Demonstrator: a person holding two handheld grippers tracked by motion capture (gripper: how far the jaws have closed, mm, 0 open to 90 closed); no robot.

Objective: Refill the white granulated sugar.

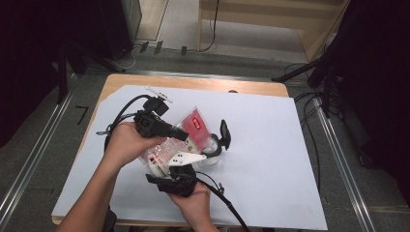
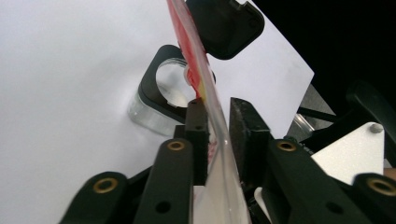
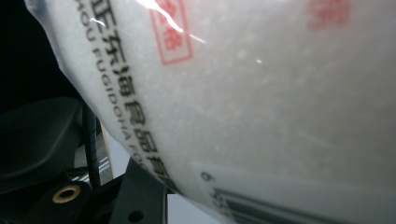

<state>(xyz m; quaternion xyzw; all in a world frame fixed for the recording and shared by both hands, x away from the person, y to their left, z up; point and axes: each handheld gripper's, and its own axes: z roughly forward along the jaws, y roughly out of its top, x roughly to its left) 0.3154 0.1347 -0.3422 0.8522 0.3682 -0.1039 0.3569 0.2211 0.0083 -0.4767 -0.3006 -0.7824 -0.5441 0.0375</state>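
- Clear plastic bag (image 1: 179,140) with a red label, held up just above the desk (image 1: 270,159), between the two hands near the desk's middle.
- Left gripper (image 1: 186,137) reaching in from the left of the high view, fingers (image 2: 198,126) set on either side of the bag's thin edge.
- In the left gripper view: bag (image 2: 212,112) running edge-on between the two black pads, left pad against the film, right pad very close to it; narrow gap, pinching the bag's edge as far as can be told.
- Right gripper (image 1: 169,169) below the bag in the high view, grey three-cornered plate on top, cable trailing off toward the lower right.
- In the right gripper view: frosted film of the bag (image 3: 261,102) pressed close to the camera, printed with black characters, a red stamp and a barcode at the bottom; fingers hidden behind it, so cannot tell whether clenched or released on the bag.
- Small clear container (image 1: 212,147) with a black hinged lid (image 1: 225,133) standing open, on the desk just right of the bag.
- Same container (image 2: 156,98) beyond the fingers in the left gripper view, black rim around a clear body, lid (image 2: 224,25) raised behind the bag.
- White sheet covering most of the desk, wooden edge showing at the far side.
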